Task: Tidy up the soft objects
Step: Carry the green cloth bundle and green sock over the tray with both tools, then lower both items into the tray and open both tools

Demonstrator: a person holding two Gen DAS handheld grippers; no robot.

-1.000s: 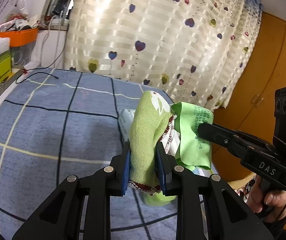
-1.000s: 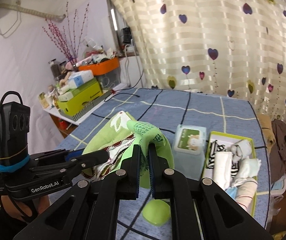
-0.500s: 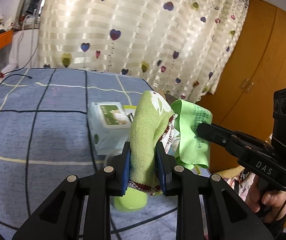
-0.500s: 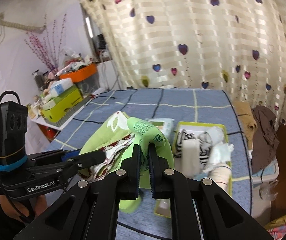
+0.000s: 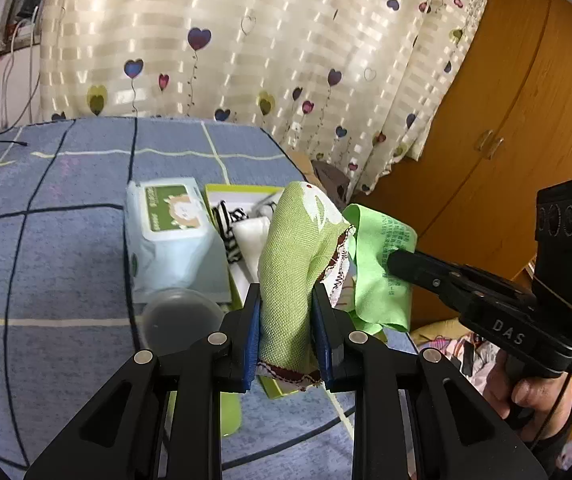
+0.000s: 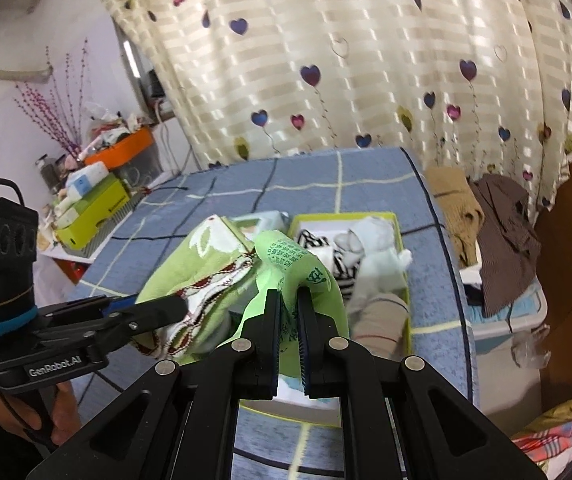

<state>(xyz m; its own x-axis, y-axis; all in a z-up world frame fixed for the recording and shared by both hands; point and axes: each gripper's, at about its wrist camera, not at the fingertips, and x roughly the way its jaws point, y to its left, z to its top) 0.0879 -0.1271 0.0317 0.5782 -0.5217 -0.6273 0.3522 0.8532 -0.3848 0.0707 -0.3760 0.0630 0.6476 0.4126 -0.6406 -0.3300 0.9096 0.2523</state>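
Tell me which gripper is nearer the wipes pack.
Left. The left gripper, clamping the green cloth, sits just right of the wipes pack in its own view. The right gripper grips the cloth's far end, farther right.

Both grippers black plastic: left gripper (image 5: 286,320) with blue pads, silver screws, "GenRobot.AI" on its side, blue band and thin yellow band round its camera block; right gripper (image 6: 287,320) marked "DAS", green LED, yellow band; dark sleeves at both wrists.
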